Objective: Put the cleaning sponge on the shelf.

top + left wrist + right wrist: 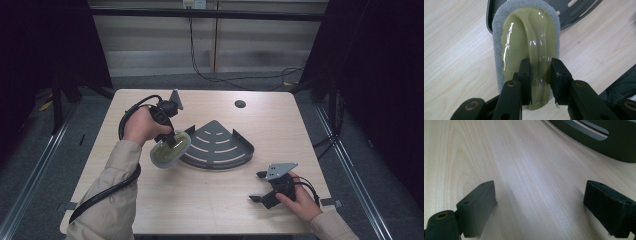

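Nearest the person, the right hand-held gripper [263,186] rests low on the bench [210,200] at the front right, its jaws spread wide apart with only bare wood between them; it holds nothing and sits well apart from the work. Further in, at the left, the left hand-held gripper [171,139] is clamped on the arched handle of a scrubbing pad [526,50], an olive-green glossy plastic back bonded to a grey abrasive layer. In the left gripper view, the two pads bite the handle from either side near its closer end, so the grip sits off-centre along the pad's length. The scrubbing pad is held just at the left edge of the dark fan-shaped rack [220,145], its far end overlapping the rack's rim; whether it touches the rim cannot be told. Judgement: the step in hand appears to be carrying the pad onto the rack. To do it well, the pad is best kept level, grey face down, and brought clear over the raised rim before lowering. Because the grip is off-centre, the free end may droop or swing; slow travel is advised. The jaws are best released only once the pad lies flat on the slotted floor.
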